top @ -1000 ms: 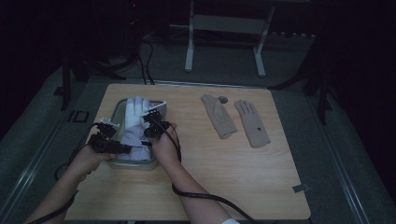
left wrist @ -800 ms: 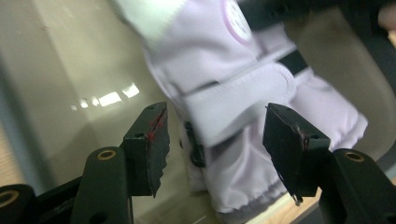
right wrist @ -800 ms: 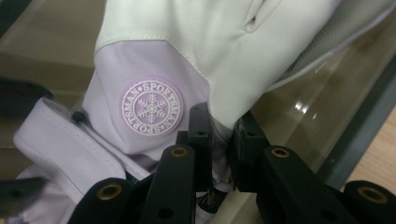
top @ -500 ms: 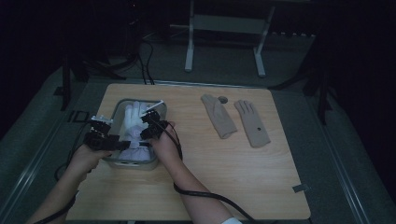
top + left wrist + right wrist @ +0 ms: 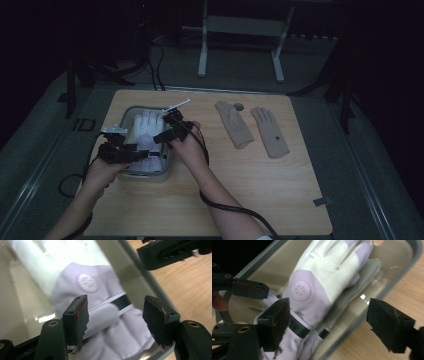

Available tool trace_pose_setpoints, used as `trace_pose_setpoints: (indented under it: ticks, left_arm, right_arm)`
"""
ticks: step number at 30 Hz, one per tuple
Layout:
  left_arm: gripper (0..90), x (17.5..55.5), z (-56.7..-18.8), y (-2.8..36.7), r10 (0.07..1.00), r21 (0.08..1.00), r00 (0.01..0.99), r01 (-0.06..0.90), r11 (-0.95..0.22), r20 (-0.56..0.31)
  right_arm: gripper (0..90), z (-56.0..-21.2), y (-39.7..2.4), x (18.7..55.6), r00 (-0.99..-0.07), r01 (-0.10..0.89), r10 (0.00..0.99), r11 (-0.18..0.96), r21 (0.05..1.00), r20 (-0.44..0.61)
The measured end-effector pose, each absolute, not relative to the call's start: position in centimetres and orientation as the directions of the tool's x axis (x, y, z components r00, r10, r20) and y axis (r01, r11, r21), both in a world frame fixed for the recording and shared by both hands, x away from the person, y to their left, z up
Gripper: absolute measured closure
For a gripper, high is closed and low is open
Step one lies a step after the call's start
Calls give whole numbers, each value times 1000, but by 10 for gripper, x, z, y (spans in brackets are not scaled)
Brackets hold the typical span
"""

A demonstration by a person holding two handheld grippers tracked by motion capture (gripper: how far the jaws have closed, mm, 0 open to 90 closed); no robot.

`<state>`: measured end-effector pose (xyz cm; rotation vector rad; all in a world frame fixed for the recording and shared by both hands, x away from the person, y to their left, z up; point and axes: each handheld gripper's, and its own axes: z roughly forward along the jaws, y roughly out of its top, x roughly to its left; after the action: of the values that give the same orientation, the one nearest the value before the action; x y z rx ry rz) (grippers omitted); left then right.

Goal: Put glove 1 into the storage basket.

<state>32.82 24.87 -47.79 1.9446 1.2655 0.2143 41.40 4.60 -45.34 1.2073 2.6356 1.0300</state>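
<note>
Looking down: white-lilac gloves [image 5: 145,131] lie in a tray [image 5: 125,114] at the surface's [image 5: 240,190] left, two tan gloves [image 5: 252,129] well apart | left view: left hand-held gripper [image 5: 115,315] released, jaws astride a glove cuff, not pressing | right view: right hand-held gripper [image 5: 329,323] just opened wide, released above the gloves

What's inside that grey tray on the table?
The tray holds a white and lilac glove with a round badge, lying on a second glove whose edge peeks out. Whatever lies beneath them is covered.
</note>
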Motion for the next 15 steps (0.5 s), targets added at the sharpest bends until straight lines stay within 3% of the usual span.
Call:
trace_pose_setpoints:
  ticks: [15]
  left_arm:
    - [399,317,-469,196,765,731,582,643,-225,-277]
  right_arm:
    - [180,-456,-26,420,-687,634,705,459,622,179]
